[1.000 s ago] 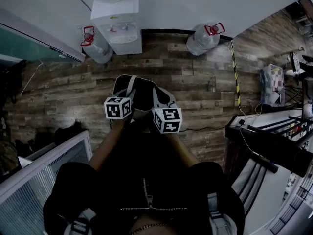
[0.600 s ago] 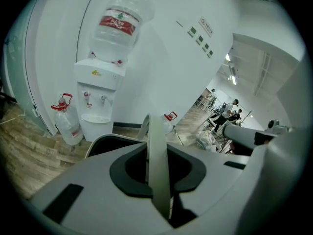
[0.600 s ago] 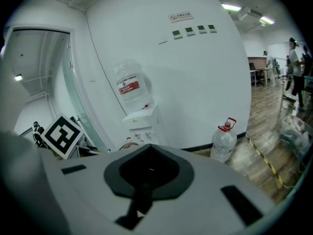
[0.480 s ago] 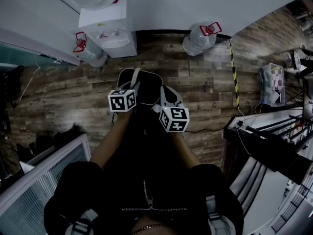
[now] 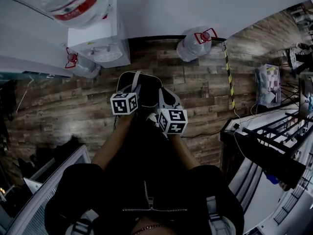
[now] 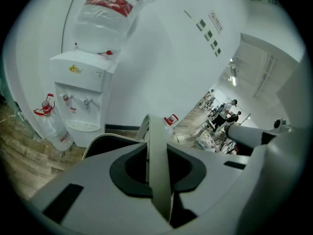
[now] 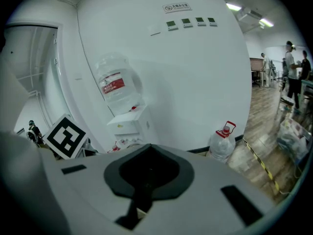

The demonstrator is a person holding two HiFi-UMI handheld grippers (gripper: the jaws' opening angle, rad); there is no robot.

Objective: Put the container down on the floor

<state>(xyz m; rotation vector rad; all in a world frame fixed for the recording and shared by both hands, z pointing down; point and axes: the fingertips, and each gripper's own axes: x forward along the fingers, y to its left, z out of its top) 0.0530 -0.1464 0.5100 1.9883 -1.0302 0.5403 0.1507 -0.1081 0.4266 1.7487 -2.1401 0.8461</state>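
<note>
In the head view a black container with a pale rim hangs above the wooden floor, held out in front of the person. My left gripper is shut on its pale strap handle, which runs up between the jaws; the container's rim shows just beyond. My right gripper sits at the container's right side. Its jaws stand closed to a narrow dark slot with a pale sliver pinched low in it. The container's body is hidden in the right gripper view.
A white water dispenser with a bottle on top stands against the wall ahead. Water jugs sit on the floor beside it and further right. A yellow-black tape line, a bag and a black rack lie right.
The dispenser and wall have come closer and shifted left in the head view. Both grippers and the container stay together in front of the person.
</note>
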